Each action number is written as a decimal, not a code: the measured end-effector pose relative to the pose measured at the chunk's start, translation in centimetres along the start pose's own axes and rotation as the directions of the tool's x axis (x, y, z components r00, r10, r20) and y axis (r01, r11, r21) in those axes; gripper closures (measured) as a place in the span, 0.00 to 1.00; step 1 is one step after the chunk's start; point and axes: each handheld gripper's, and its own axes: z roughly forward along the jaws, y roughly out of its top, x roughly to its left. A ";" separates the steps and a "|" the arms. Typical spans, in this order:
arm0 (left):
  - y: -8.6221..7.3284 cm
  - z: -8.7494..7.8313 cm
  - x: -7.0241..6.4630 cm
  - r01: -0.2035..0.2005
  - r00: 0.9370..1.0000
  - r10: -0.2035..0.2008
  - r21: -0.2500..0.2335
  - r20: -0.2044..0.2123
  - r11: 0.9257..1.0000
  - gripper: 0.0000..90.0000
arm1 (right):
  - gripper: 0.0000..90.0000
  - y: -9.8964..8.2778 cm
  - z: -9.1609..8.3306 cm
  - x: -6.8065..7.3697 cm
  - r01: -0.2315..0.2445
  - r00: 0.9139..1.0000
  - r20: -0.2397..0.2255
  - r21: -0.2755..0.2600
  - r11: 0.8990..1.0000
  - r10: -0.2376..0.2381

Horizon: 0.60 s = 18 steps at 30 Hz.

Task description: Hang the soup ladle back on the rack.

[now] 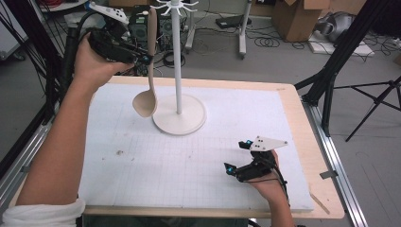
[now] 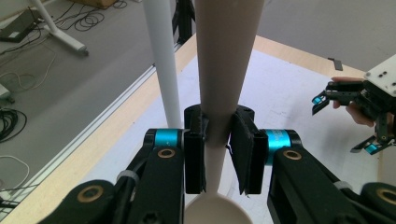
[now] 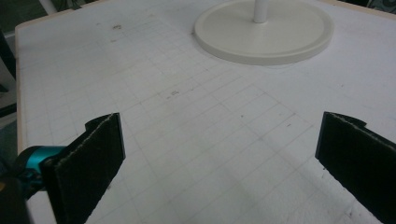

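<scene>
- Above the far left part of the desk (image 1: 293,142), a beige wooden spoon (image 1: 150,71) is held upright, bowl downward, just beside the pole of the white hook stand (image 1: 178,56).
- The spoon is plain and smooth: a long handle that widens toward its upper end and a shallow oval bowl hanging clear of the desk, near the stand's round base.
- The handle is pinched between the fingers (image 2: 196,149) of the left gripper (image 1: 142,57), the pads pressing on it from both sides just above the bowl.
- Judged progress: the spoon has been picked up and raised beside the stand; its top lies near the hooks at the stand's crown but is not seen hung on one, so the hanging is taken as the step left.
- The right gripper (image 1: 236,158) rests low at the near right of the desk, its fingers (image 3: 88,158) spread wide with nothing between them.
</scene>
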 end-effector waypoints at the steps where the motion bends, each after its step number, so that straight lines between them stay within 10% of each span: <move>1: 0.0 0.1 0.0 -0.001 1.000 0.001 0.002 -0.001 1.000 0.84 | 0.00 0.0 0.0 0.0 -0.003 1.000 -0.001 -0.002 1.000 0.003; 18: 0.8 1.4 0.1 -0.001 1.000 0.001 0.042 -0.013 0.999 0.84 | 0.00 0.0 -0.1 -0.1 -0.001 1.000 -0.001 -0.006 1.000 0.001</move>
